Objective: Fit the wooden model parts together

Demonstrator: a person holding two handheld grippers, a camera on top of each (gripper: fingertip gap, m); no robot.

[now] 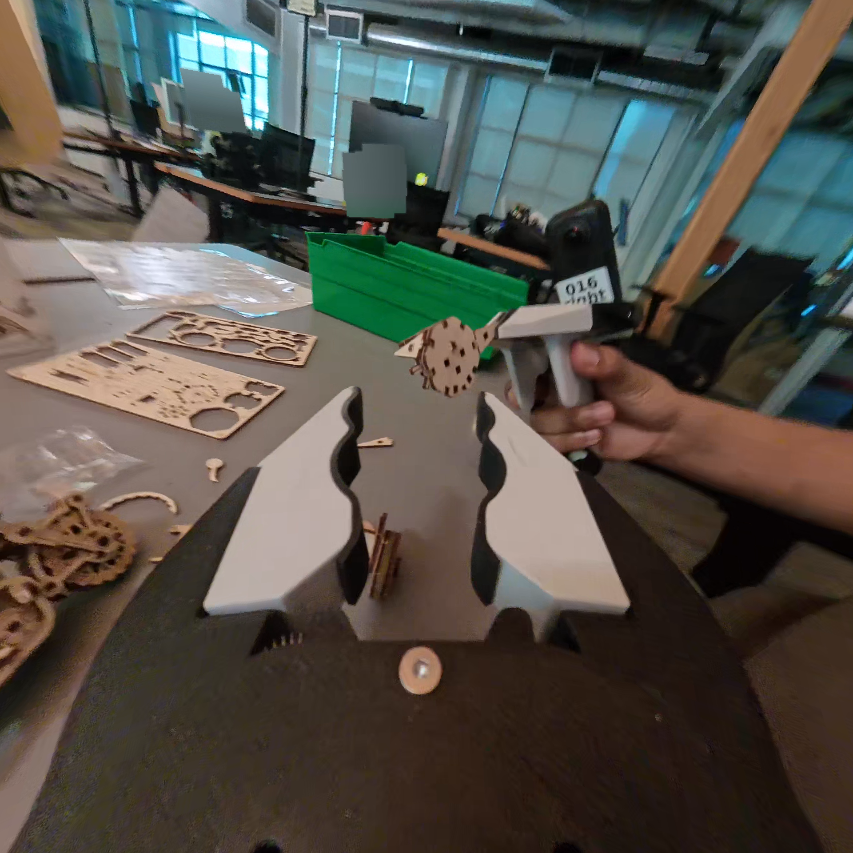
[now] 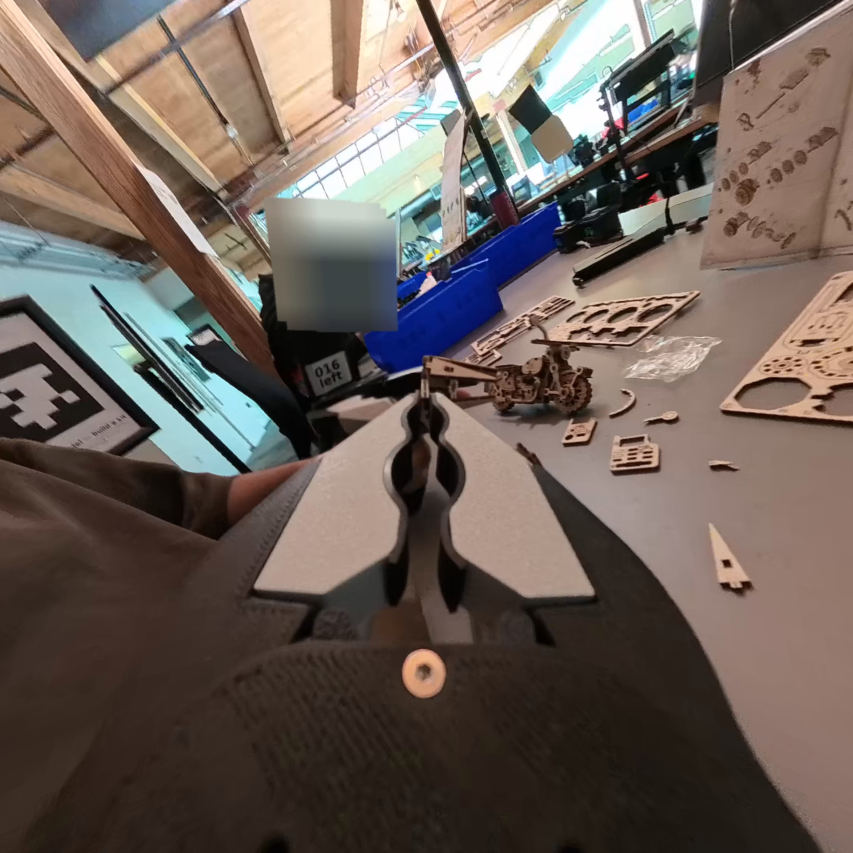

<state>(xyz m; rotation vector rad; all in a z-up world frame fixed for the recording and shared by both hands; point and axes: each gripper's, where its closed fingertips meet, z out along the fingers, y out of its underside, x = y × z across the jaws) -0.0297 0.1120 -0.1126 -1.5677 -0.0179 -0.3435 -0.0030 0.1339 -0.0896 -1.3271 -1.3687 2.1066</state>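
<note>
My left gripper (image 1: 417, 394) is open and empty, low over the grey table (image 1: 415, 461). A small wooden sub-assembly (image 1: 384, 558) stands on edge between its fingers, close to the left finger. My right gripper (image 2: 424, 404) is shut on a wooden wheel assembly (image 2: 454, 369). In the left wrist view this is a round disc with holes and pointed wedges (image 1: 445, 357), held in the air by the right gripper (image 1: 496, 330) ahead of my left fingertips. A built wooden motorcycle model (image 2: 540, 385) stands on the table beyond the right gripper.
Punched-out wooden sheets (image 1: 147, 383) (image 2: 794, 378), a pile of wooden parts (image 1: 60, 549) and plastic bags (image 1: 184, 277) lie on the left. Loose small parts (image 2: 632, 454) (image 2: 731, 561) are scattered. A green bin (image 1: 406, 286) and blue bins (image 2: 443, 314) stand at the back. One gripper's finger ends stand about 5 centimeters off the other's.
</note>
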